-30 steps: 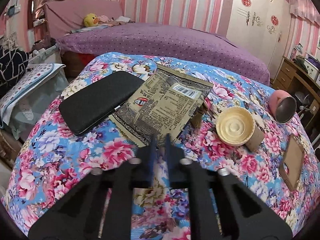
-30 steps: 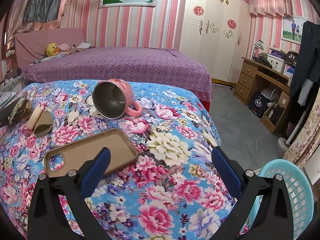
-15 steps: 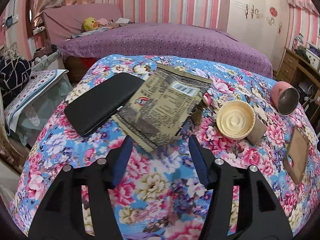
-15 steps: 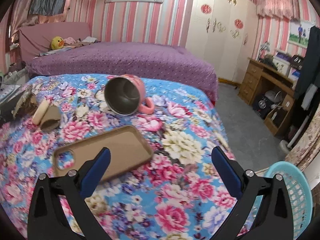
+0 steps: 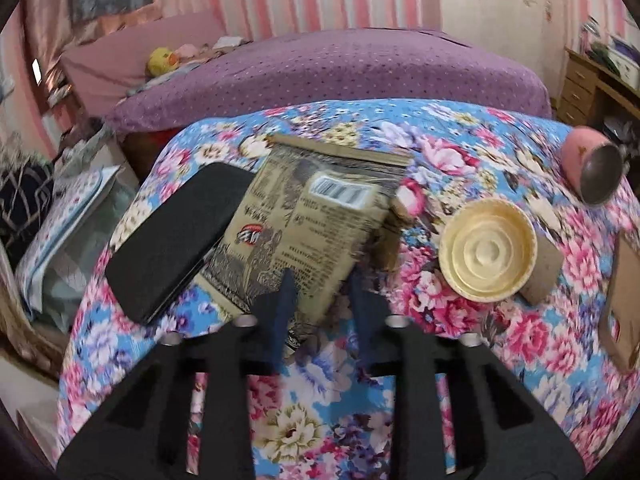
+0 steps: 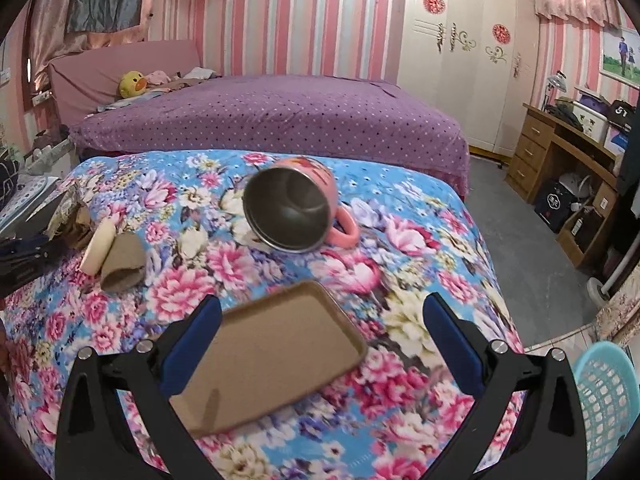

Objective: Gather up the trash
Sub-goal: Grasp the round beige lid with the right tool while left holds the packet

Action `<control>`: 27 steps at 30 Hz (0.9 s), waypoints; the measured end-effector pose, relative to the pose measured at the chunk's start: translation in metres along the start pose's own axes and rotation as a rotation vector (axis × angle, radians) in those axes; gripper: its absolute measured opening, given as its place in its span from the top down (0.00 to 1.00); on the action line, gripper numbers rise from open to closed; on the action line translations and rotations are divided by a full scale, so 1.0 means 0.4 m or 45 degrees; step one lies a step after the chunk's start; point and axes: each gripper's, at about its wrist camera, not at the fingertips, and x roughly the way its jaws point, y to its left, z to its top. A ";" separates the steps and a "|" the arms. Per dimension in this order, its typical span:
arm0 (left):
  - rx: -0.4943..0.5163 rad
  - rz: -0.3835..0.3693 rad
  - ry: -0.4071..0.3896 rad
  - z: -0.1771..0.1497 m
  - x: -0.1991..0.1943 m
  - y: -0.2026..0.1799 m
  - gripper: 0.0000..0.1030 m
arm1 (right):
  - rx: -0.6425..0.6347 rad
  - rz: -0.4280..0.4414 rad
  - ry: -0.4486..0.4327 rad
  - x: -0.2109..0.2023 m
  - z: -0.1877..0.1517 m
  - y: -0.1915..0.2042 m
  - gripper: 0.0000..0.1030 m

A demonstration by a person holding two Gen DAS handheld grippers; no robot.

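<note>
- Trash collection looks barely begun: every item I would count as rubbish lies on the floral cloth (image 5: 452,148), none of it lifted or carried.
- Left gripper (image 5: 324,286): its jaws have just been closing. The near corner of the snack wrapper (image 5: 308,220) sits between the blue fingertips. A gap shows on either side, so the pads do not seem to be pinching it yet.
- That wrapper, brown-gold with a barcode label, lies flat in the middle of the cloth. Its left edge overlaps a black case (image 5: 176,236).
- Just to the wrapper's right a cream round lid (image 5: 486,256) leans against a cardboard tube (image 5: 542,270). Both look like rubbish not yet picked up.
- Right gripper (image 6: 322,308): jaws spread wide and gripping nothing. It hangs above a tan phone case (image 6: 276,356), which lies flat on the cloth.
- A pink mug (image 6: 296,204) lies tipped on its side beyond the phone case. I judge the mug, the phone case and the black case to be belongings, not trash.
- A light blue basket (image 6: 608,400) stands on the floor off the cloth's right corner and is the likely bin. Only part of it shows, and whether anything is inside cannot be told.
- Left to do, as I read it: close on the wrapper, carry it to the basket, then fetch the lid and the tube.
</note>
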 end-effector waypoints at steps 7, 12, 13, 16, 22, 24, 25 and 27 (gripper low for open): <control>-0.011 -0.064 -0.031 -0.008 -0.051 0.049 0.96 | -0.011 0.065 -0.023 -0.009 0.021 0.057 0.04; -0.129 -0.076 -0.094 -0.014 -0.102 0.133 0.98 | -0.054 0.101 -0.003 -0.008 0.022 0.130 0.04; -0.149 -0.079 -0.098 -0.015 -0.105 0.145 0.98 | -0.070 0.112 -0.003 -0.009 0.023 0.150 0.05; -0.207 -0.086 -0.120 -0.017 -0.121 0.174 0.98 | -0.089 0.151 -0.013 -0.006 0.035 0.208 0.05; -0.252 -0.084 -0.162 -0.024 -0.151 0.209 0.99 | -0.149 0.220 -0.016 0.037 0.078 0.322 0.07; -0.286 -0.089 -0.171 -0.027 -0.161 0.231 0.99 | -0.177 0.243 -0.011 0.053 0.085 0.352 0.19; -0.311 -0.095 -0.176 -0.030 -0.167 0.246 0.99 | -0.196 0.254 0.005 0.066 0.087 0.369 0.30; -0.352 -0.106 -0.181 -0.037 -0.172 0.269 0.99 | -0.218 0.286 0.040 0.089 0.092 0.394 0.42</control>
